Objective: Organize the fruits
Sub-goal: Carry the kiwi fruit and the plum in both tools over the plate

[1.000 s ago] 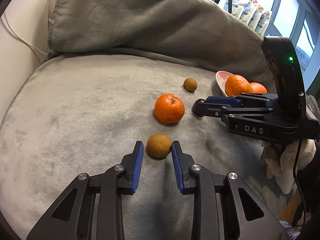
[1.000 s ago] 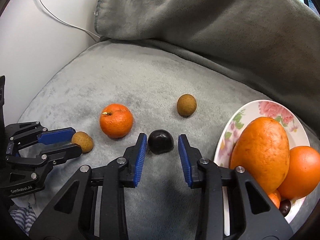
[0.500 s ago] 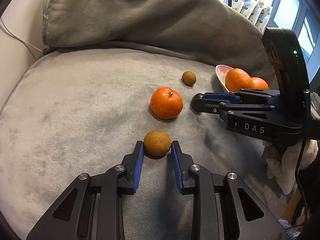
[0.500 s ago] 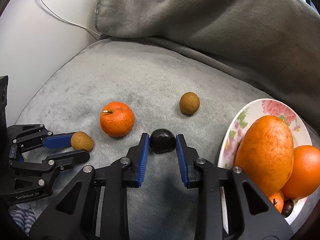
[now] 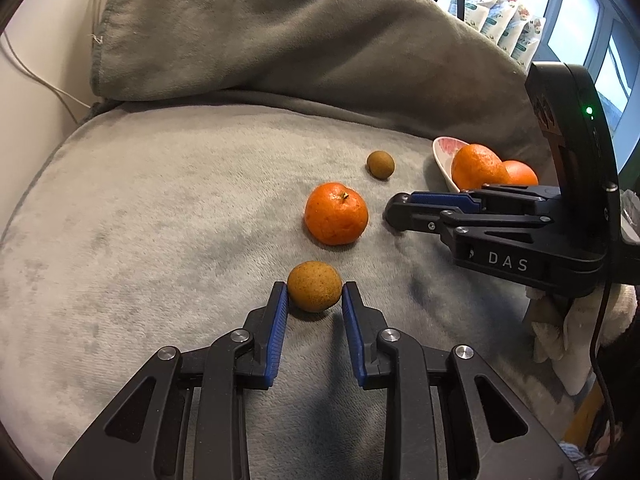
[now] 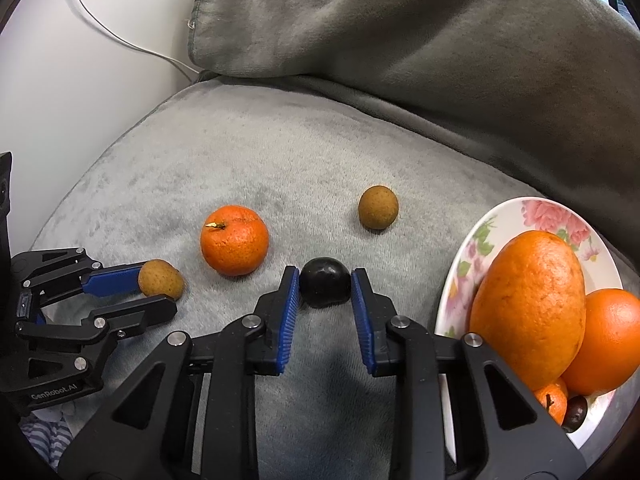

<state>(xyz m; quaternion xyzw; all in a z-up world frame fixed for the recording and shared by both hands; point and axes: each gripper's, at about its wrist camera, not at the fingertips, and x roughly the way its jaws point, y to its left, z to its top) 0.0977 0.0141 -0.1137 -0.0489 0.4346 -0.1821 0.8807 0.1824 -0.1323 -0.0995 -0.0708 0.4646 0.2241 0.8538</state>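
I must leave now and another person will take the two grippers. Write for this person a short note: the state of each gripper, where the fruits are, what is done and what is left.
Left gripper: shut on the small brown fruit, which rests on the grey blanket.
Right gripper: shut on the dark round fruit, also on the blanket.
Loose on the blanket: the tangerine and a second brown fruit.
Done: the flowered plate on the right already holds several orange fruits and one small dark one.
Left: lift both gripped fruits to the plate, then probably the two loose ones.
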